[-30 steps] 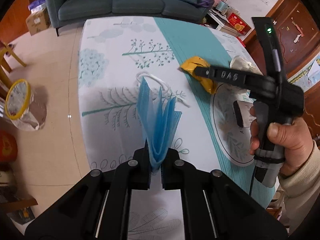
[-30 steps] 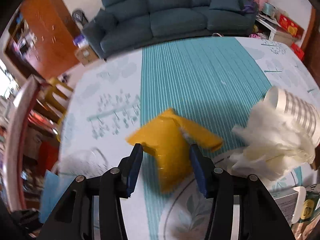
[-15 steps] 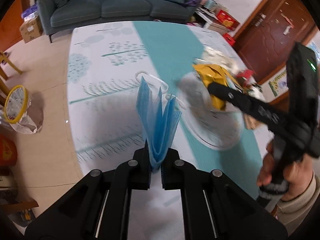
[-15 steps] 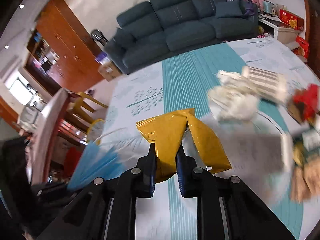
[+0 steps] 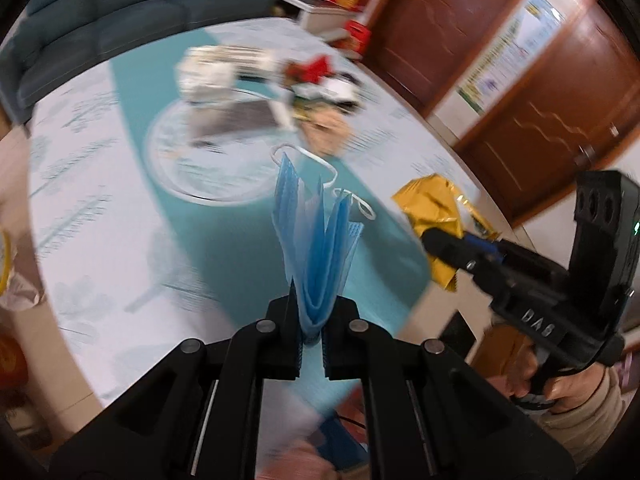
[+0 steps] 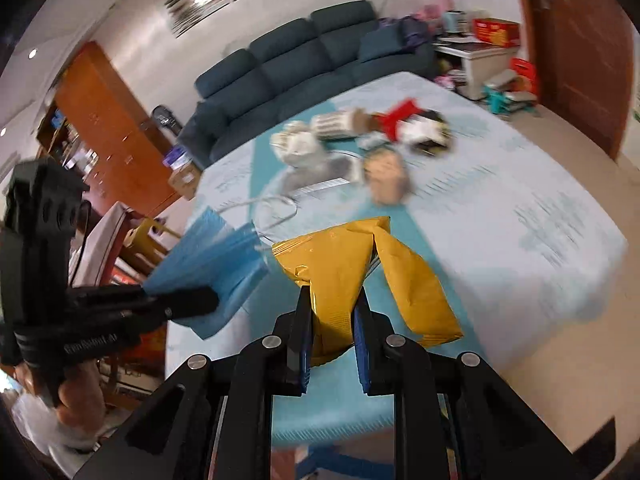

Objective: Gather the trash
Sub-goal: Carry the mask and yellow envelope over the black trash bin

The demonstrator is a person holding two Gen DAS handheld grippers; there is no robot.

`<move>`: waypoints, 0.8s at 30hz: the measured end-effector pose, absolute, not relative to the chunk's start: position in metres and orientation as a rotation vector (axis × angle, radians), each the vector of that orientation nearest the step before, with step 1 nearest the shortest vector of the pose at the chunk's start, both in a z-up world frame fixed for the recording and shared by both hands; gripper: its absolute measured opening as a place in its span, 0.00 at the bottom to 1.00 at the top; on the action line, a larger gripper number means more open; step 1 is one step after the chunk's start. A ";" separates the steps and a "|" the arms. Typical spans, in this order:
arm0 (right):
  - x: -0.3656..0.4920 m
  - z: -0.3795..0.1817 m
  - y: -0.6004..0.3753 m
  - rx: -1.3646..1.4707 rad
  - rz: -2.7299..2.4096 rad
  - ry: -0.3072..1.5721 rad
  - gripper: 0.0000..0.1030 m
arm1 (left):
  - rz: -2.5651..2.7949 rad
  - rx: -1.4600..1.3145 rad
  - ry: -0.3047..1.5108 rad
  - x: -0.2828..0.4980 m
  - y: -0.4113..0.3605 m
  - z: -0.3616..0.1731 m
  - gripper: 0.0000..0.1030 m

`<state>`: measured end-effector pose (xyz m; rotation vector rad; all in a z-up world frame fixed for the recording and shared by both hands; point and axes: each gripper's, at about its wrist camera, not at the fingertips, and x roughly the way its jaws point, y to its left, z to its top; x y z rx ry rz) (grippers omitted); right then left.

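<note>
Left gripper (image 5: 312,334) clamped on pleated blue face mask (image 5: 314,240), white ear loops, held above table (image 5: 100,216) | right gripper (image 6: 332,340) pinching crinkled glossy yellow foil wrapper (image 6: 360,276), lifted over table edge | blurred trash pile (image 6: 368,140) mid-table

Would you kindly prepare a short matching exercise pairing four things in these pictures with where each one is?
Things:
1. blue face mask
2. yellow wrapper
3. striped paper cup
4. dark sofa

Places:
A. on its side on the table
B. clamped in the right gripper
C. beyond the table's far end
D. clamped in the left gripper

Pairs: 1-D, 2-B, 3-A, 4-C
</note>
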<state>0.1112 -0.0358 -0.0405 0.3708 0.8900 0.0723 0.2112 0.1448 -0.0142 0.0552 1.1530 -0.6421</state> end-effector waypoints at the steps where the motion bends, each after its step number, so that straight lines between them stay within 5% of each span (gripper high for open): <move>1: 0.098 -0.046 -0.045 0.382 0.058 0.891 0.17 | -0.659 0.070 1.157 0.202 0.134 -0.015 0.04; 13: -0.051 -0.170 -0.168 0.642 -0.197 0.997 0.17 | -0.845 0.392 1.260 0.078 -0.026 -0.087 0.04; 24: -0.084 -0.296 -0.239 0.846 -0.353 1.118 0.17 | -0.820 0.575 1.346 0.030 -0.103 -0.200 0.04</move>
